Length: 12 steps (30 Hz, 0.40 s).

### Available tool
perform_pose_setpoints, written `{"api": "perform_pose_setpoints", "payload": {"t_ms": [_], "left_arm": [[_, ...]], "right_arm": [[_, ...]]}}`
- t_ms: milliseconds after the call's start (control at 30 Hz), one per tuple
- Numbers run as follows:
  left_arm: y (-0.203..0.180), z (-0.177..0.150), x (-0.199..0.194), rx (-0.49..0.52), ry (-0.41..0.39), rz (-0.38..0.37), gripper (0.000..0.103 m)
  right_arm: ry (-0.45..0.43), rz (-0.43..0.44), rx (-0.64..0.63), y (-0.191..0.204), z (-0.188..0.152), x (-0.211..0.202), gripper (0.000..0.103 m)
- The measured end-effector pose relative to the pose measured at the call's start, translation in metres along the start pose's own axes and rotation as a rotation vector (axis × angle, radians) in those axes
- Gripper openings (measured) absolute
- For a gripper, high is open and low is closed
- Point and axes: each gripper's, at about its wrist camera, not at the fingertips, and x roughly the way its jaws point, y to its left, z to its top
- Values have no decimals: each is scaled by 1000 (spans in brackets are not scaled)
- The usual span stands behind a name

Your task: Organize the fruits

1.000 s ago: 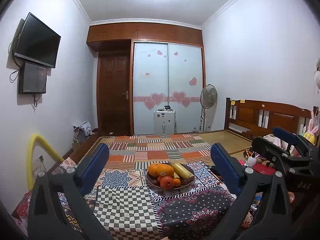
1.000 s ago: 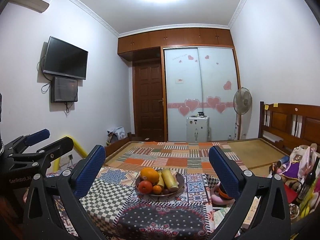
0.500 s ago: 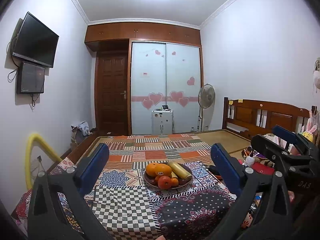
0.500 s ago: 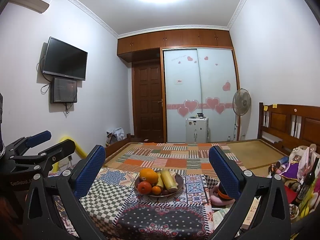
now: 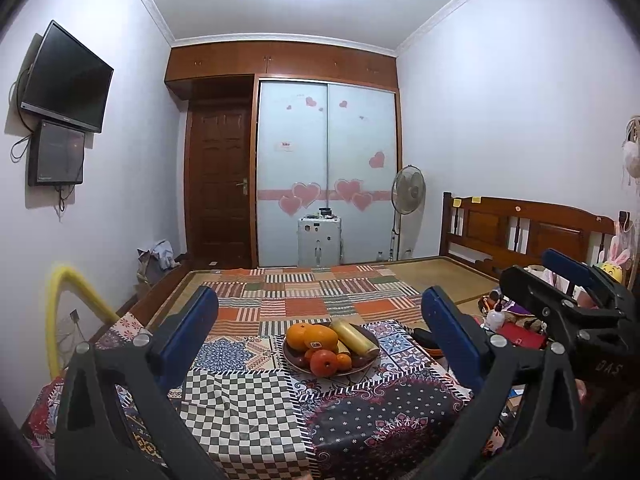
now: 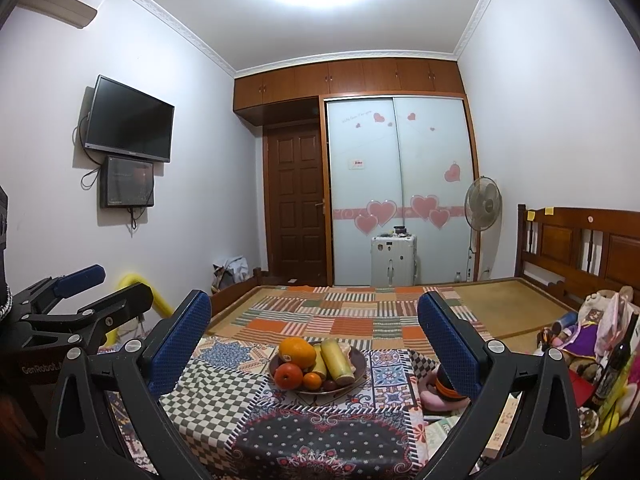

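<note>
Blue padding is showing on both fingers of the left hand-held gripper (image 5: pixel 319 336), which is hanging wide open with nothing between its jaws, above the near edge of the counter (image 5: pixel 240 412) and its patchwork cloth. Just ahead, framed between those fingers, a dark plate (image 5: pixel 362 364) is sitting on the cloth and carrying the fruit: an orange (image 5: pixel 298 335) at the back left, a mango (image 5: pixel 321 339) with a sticker beside it, a long yellow-green fruit (image 5: pixel 354 336) lying across the right side, and a red apple (image 5: pixel 323 362) with a small tangerine (image 5: pixel 344 361) at the front. To the right, the right hand-held gripper (image 6: pixel 314 338) is likewise gaping fully open and holding nothing, hovering short of the same plate (image 6: pixel 358 362), with the orange (image 6: pixel 297 353) and apple (image 6: pixel 289 375) lying nearest its left finger. Farther right, a dark bottle (image 6: pixel 614 372) is standing among toys beside the counter.
</note>
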Motion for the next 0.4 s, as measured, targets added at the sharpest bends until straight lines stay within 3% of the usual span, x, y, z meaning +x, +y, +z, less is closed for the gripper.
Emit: {"api": "perform_pose_setpoints", "payload": {"t_ms": [400], "left_arm": [[0, -3, 2, -5, 19, -21, 103]], "right_arm": [[6, 0, 8, 1, 0, 3, 103]]}}
